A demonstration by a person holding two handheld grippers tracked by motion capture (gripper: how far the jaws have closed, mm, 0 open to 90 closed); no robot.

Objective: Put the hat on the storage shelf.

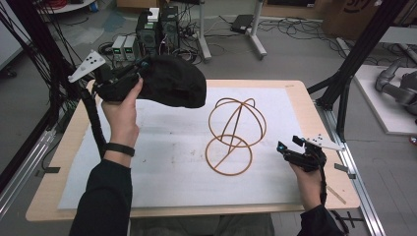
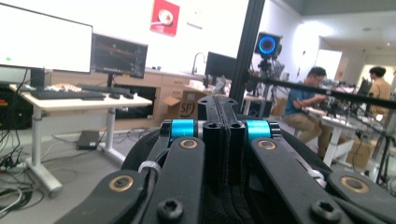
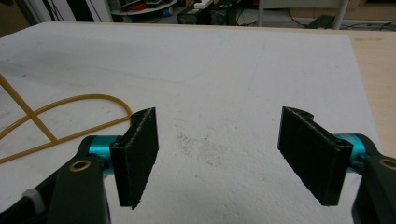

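high view: the left gripper (image 1: 140, 69) is raised at about 10 o'clock over the table (image 1: 305, 105), gripped by the left hand (image 1: 120, 110), and it has a black hat (image 1: 174, 81) pinched at the brim; the hat is a soft, dark, rounded cap that hangs in the air above the white mat (image 1: 162, 147). at the centre of the mat stands a wire hat stand (image 1: 236, 135), thin orange-brown hoops forming a ball over a flat ring base. the right gripper (image 1: 285, 150) sits low at 4 o'clock, near the mat's edge, in the right hand (image 1: 305, 179).

left gripper view: the jaws stand pressed together on black fabric, which bulges dark below and around them. behind is a room with desks, monitors (image 2: 119, 56) and seated people.

right gripper view: the jaws are spread wide with nothing between them, just bare mat (image 3: 224, 93). a yellow curve of the stand (image 3: 60, 116) lies at 9 o'clock.
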